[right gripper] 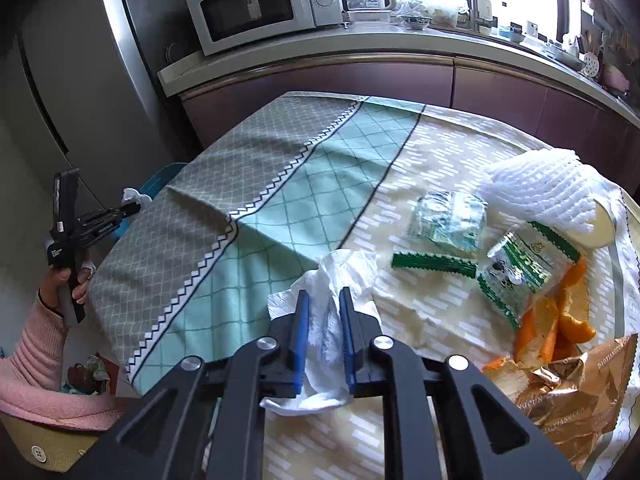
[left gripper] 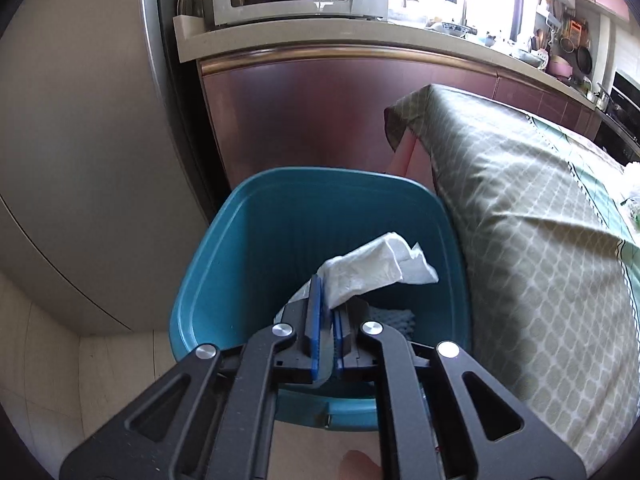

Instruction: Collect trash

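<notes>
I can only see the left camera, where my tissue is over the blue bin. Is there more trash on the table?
Observer: Yes. Orange peel lies near the table's right edge, next to a green snack wrapper.
Operator: What's my other gripper doing?
Observer: The right gripper has a finger on each side of a second white tissue on the tablecloth. I can't tell if it's pinched yet.
Operator: Is there anything big?
Observer: A crinkled golden bag lies at the near right, just past the peel.
</notes>
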`<state>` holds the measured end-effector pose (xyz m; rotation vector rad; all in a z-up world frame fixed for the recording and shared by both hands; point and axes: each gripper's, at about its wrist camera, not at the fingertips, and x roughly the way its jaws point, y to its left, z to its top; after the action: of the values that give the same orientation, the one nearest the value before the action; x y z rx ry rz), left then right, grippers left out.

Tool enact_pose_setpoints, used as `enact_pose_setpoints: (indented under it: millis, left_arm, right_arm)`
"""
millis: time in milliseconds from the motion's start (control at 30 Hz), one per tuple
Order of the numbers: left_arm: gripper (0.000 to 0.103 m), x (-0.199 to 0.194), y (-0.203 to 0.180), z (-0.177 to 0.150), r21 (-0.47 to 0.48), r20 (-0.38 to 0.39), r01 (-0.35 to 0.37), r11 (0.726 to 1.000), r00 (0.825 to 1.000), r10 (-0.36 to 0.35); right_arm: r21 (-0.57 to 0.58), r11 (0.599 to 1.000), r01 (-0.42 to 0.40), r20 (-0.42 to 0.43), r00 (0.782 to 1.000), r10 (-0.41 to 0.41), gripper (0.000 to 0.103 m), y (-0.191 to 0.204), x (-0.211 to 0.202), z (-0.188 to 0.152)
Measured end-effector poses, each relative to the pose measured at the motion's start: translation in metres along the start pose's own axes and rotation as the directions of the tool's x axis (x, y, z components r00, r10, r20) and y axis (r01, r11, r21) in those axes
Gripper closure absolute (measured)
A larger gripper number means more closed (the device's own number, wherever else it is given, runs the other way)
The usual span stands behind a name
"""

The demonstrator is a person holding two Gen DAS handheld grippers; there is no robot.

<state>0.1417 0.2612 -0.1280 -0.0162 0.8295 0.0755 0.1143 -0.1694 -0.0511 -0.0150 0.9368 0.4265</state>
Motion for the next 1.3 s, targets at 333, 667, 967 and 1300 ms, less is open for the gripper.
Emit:
enact_pose_setpoints:
  millis: [333,667,967,1300]
  left_arm:
    - [0.072,-0.015,0.010,-0.001,-0.010,0.039,-0.018,1.000,0.999,0.019]
    - [0.069,-0.046,0.017,0.007,-0.077,0.109,0.017,0.997,0.994,-0.008]
    - [0.066,-0.067,0.026,0.018,-0.143,0.168,0.051,0.988,0.985,-0.027]
    - [0.062,-0.075,0.015,0.022,-0.127,0.198,0.112,0.986,0.977,-0.085]
  right_arm:
    - [-0.150,0.962,-0.227,0.095,0.966,0.242,0.098,0.080,0.013,0.064]
    - [-0.232,0.878,-0.419,0.053,0.895,0.442,0.098,0.175,0.081,0.130]
    - [-0.133,0.893,-0.431,-0.031,0.902,0.431,0.076,0.201,0.157,0.148]
    - [-0.110,0.892,-0.439,0.033,0.895,0.445,0.065,0.178,0.129,0.131]
